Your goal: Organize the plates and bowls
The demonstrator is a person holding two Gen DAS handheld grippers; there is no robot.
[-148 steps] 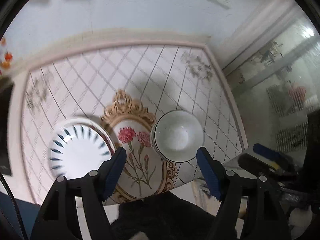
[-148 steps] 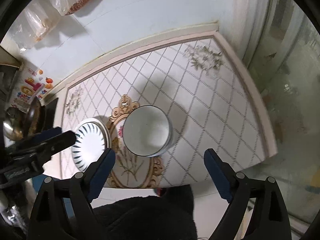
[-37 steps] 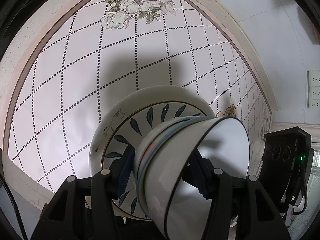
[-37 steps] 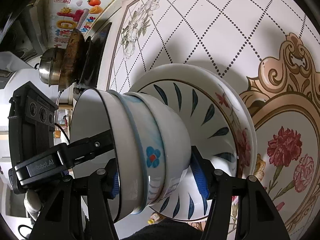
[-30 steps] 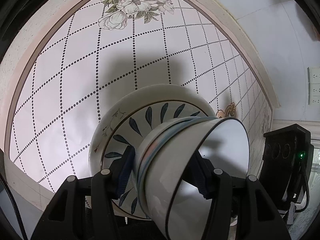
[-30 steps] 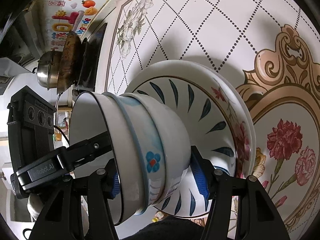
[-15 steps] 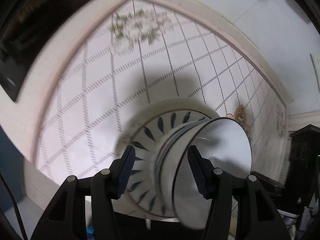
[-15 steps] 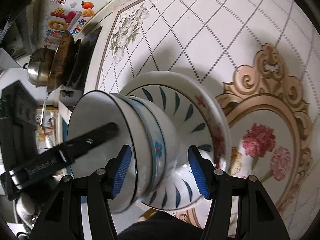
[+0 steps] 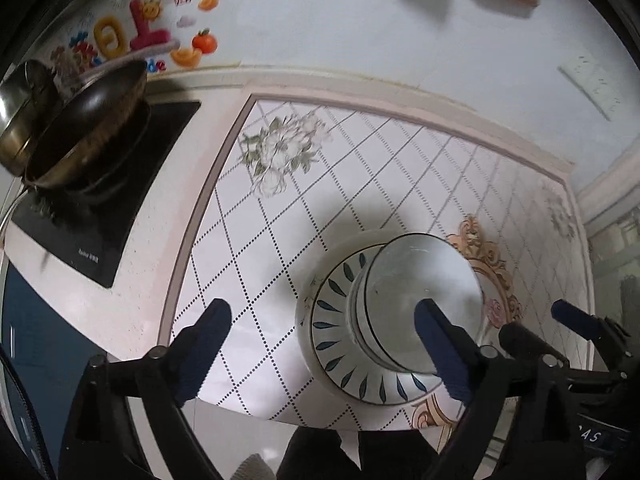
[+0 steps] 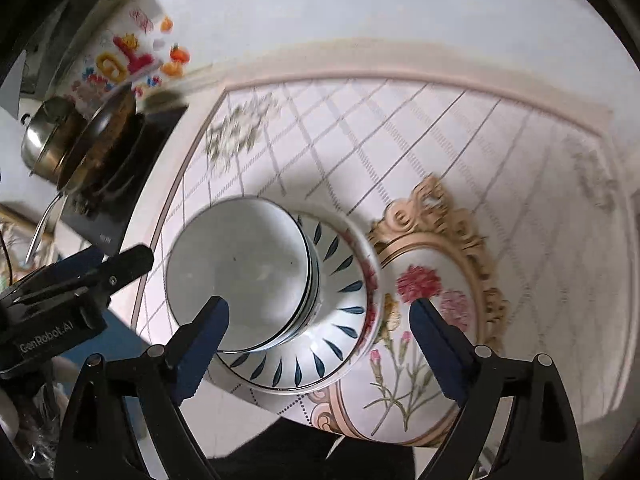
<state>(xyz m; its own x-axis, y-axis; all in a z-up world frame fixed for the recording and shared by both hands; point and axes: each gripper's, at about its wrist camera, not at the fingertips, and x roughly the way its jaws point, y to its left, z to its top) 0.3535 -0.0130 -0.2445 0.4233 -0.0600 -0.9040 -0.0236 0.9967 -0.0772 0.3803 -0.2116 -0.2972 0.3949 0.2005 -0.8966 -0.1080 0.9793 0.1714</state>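
Note:
A white bowl (image 9: 420, 284) with a dark rim stands inside a wider bowl (image 9: 332, 320) with blue leaf marks, on the patterned counter. The pair also shows in the right wrist view, white bowl (image 10: 240, 276) in leaf-marked bowl (image 10: 344, 320). My left gripper (image 9: 324, 344) is open and empty, pulled back above the stack's left side. My right gripper (image 10: 320, 332) is open and empty, hovering above the stack. The right gripper's tip (image 9: 576, 320) shows at the right of the left wrist view.
A dark wok (image 9: 84, 132) and a steel pot (image 9: 20, 120) sit on a black cooktop (image 9: 100, 216) at the far left. The counter's front edge (image 9: 248, 408) runs just below the bowls. A wall stands behind, with stickers (image 9: 132, 36).
Both grippers have opened, let go of the white bowl and pulled back and up. The white bowl, held tilted before, now stands upright in the leaf-marked bowl.

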